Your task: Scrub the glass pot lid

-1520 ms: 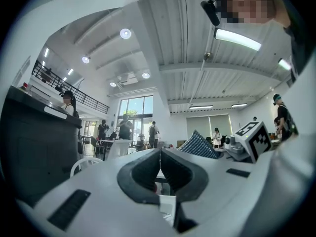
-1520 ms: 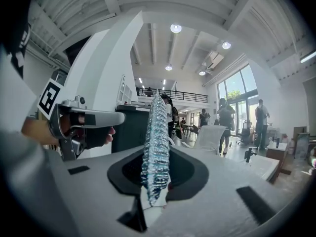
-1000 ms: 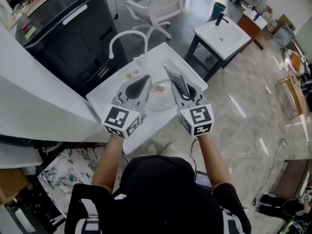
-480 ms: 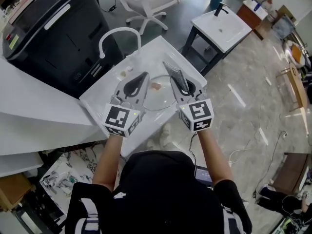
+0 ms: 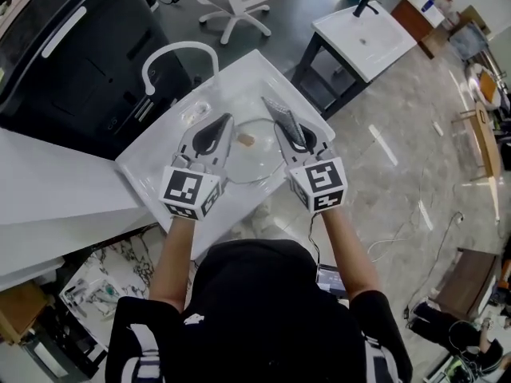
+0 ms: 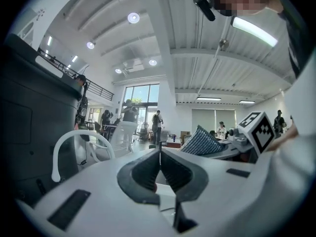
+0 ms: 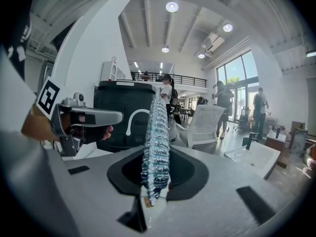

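The round clear glass pot lid, with a small tan knob, lay flat in the white rectangular sink basin at the centre of the head view. The white arched faucet stood at the upper left. The left gripper hung over the lid's left edge, its jaws pressed together with nothing between them. The right gripper hung over the lid's right edge, clamped on a silvery woven mesh scrubbing pad that stuck out past the tips toward the top of the frame. Whether either tool touched the glass could not be told.

The step in hand appeared to be setting both tools onto the lid. It would likely go best if the closed left tips pinned the lid near its rim, since smooth glass would probably skid in a basin. The pad was held on edge, so the right wrist would need to roll to lay its broad face on the glass. Light circular strokes that skirted the knob seemed safest.
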The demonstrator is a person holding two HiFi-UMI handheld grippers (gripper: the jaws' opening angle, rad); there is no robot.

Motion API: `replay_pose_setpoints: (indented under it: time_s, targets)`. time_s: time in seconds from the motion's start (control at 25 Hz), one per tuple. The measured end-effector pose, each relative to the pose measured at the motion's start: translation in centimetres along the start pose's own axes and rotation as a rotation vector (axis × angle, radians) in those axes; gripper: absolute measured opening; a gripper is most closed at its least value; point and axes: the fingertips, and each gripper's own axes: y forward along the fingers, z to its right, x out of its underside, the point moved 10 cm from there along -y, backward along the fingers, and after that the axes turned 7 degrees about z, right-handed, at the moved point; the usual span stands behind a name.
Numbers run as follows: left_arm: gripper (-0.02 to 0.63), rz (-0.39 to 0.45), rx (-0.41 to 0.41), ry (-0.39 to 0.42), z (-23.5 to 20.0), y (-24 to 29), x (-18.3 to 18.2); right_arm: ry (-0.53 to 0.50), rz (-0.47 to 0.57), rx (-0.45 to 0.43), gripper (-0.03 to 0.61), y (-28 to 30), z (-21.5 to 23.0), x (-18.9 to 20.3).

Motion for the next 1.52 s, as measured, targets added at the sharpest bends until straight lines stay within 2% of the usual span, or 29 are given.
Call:
replay_pose_setpoints:
  time_s: [0.72,0.92,1.28,1.52]
  targets:
    - [0.005,-0.185,-0.092,-0.068,-1.5,3.9,7.2,0.04,-0.153,-0.094,0.066,4.2,5.1,6.3]
    - [0.005,-0.231,-0.122,-0.062,-2.0,3.9,9.4,0.039,-0.196,-0.117,0.066,5.1,5.5,8.2]
    - [0.005,-0.338,-0.118,-0.048,-2.8,3.7,14.3,0.041,-0.29,-0.174,0.066,6.7,5.7,11.6]
    - [0.005,-0.412,-0.08,-0.012,-2.6,4.0,17.3,0.055,-0.34,-0.209,0.066,7.6,5.8,13.8]
